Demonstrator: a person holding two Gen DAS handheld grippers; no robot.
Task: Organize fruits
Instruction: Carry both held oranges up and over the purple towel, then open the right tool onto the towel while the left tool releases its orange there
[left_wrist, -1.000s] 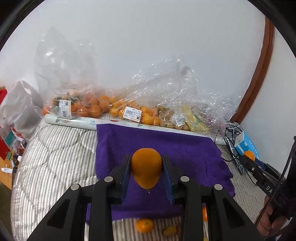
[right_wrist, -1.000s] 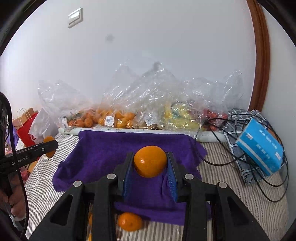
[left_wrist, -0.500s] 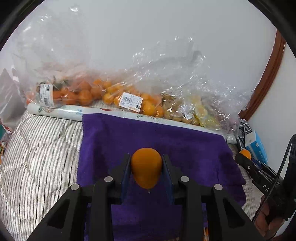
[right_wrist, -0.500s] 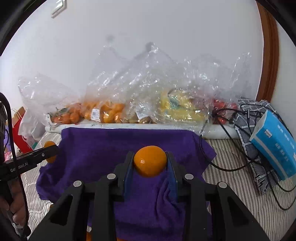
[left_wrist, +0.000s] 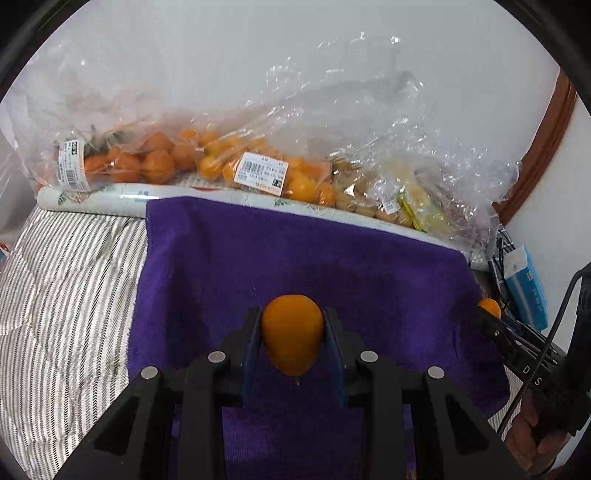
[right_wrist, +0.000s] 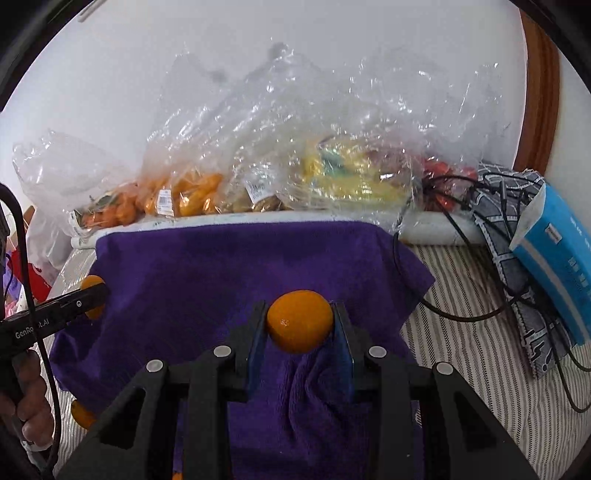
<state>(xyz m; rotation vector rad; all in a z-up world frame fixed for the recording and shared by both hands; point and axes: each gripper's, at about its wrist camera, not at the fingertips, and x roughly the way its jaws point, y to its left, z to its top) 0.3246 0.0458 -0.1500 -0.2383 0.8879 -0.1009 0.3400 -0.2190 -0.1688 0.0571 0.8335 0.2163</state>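
My left gripper (left_wrist: 292, 339) is shut on an oval orange fruit (left_wrist: 291, 338), held above a purple towel (left_wrist: 280, 254). My right gripper (right_wrist: 300, 326) is shut on a round orange (right_wrist: 299, 320) over the same purple towel (right_wrist: 221, 273). Each gripper shows in the other's view: the right one at the right edge (left_wrist: 489, 314) with its fruit, the left one at the left edge (right_wrist: 90, 295). Clear bags of oranges (left_wrist: 159, 162) and yellowish fruit (left_wrist: 399, 199) lie along the wall behind the towel.
The towel lies on a striped quilt (left_wrist: 62, 288). A loose orange (right_wrist: 81, 413) sits near the towel's front left corner. A blue tissue pack (right_wrist: 557, 254), black cables (right_wrist: 461, 229) and a patterned cloth lie at the right. A rolled white mat (left_wrist: 110, 197) edges the bags.
Both grippers have sunk and moved forward over the purple towel, each still holding its fruit. The bags along the wall look closer and larger.
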